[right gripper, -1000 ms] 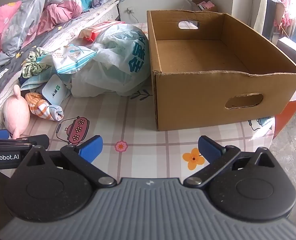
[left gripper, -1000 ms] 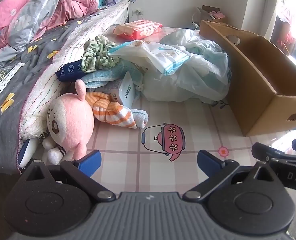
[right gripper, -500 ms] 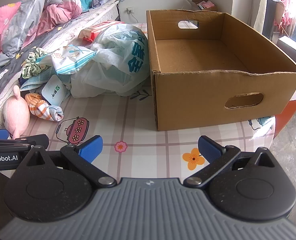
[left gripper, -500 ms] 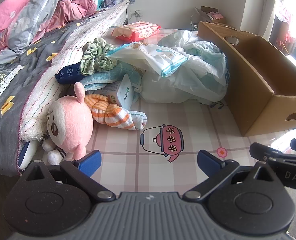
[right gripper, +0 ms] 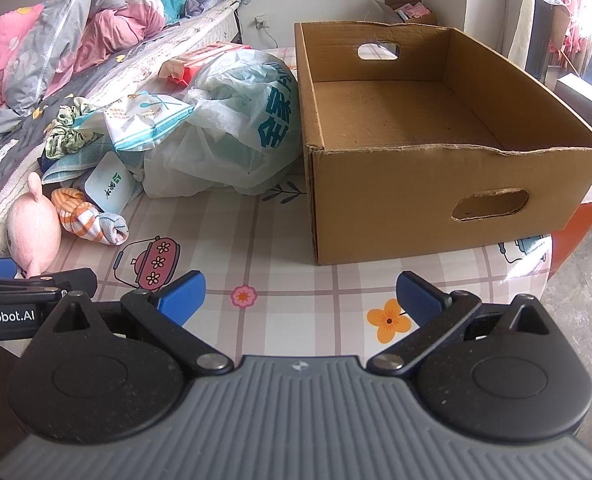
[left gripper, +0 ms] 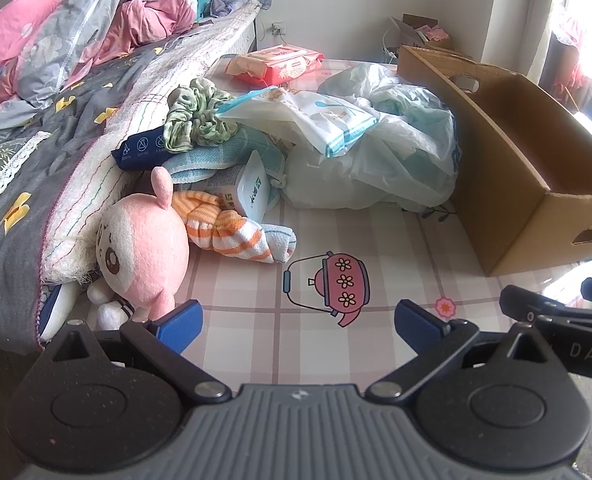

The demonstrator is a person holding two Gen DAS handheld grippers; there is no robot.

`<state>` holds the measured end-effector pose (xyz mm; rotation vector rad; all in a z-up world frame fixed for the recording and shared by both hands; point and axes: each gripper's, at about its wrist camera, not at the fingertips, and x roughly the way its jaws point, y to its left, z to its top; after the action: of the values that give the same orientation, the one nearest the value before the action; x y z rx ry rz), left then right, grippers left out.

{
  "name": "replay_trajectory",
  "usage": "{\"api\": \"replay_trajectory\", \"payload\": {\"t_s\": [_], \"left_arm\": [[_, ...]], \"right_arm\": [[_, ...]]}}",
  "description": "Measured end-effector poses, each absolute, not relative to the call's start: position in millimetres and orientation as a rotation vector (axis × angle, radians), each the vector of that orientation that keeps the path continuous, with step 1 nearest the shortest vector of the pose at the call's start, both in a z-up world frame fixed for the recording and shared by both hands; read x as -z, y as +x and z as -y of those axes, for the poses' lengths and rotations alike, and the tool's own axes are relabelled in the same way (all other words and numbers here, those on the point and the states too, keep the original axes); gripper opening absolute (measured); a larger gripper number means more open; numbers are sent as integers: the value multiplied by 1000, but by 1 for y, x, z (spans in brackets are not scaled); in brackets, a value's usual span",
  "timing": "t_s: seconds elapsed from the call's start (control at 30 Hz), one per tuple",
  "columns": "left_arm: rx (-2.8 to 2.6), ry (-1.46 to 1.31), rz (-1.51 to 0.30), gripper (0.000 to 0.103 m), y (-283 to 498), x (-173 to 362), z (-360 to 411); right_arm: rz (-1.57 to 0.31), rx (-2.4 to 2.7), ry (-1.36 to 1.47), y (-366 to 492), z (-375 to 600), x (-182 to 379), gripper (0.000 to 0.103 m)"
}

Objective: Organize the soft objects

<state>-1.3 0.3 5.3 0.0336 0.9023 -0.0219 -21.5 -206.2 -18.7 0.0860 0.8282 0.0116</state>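
A pink plush toy [left gripper: 144,256] lies at the left by the bed; it also shows in the right wrist view [right gripper: 34,226]. An orange-striped sock bundle [left gripper: 236,230] lies beside it, with a green scrunchie [left gripper: 196,120], a blue towel [left gripper: 216,160], tissue packs [left gripper: 315,120] and a white plastic bag [left gripper: 395,160] piled behind. An empty cardboard box [right gripper: 415,152] stands at the right. My left gripper [left gripper: 297,322] is open and empty, low over the mat in front of the plush. My right gripper [right gripper: 299,294] is open and empty in front of the box.
The patterned mat [right gripper: 276,240] covers the table. The bed with a grey quilt [left gripper: 36,140] borders the left side. A red wipes pack [left gripper: 276,62] lies at the back. An orange box [right gripper: 579,232] sits right of the cardboard box.
The left gripper has drawn back and shifted slightly, so the pile sits a little further off. The right gripper has barely moved. Both stay open.
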Motion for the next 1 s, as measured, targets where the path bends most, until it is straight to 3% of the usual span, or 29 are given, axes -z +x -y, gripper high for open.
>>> {"api": "replay_trajectory", "payload": {"t_s": [1.0], "left_arm": [[21,30,-901,102,-1,-6,-2]], "right_arm": [[-828,-12,87,-21,204,20,102]]}}
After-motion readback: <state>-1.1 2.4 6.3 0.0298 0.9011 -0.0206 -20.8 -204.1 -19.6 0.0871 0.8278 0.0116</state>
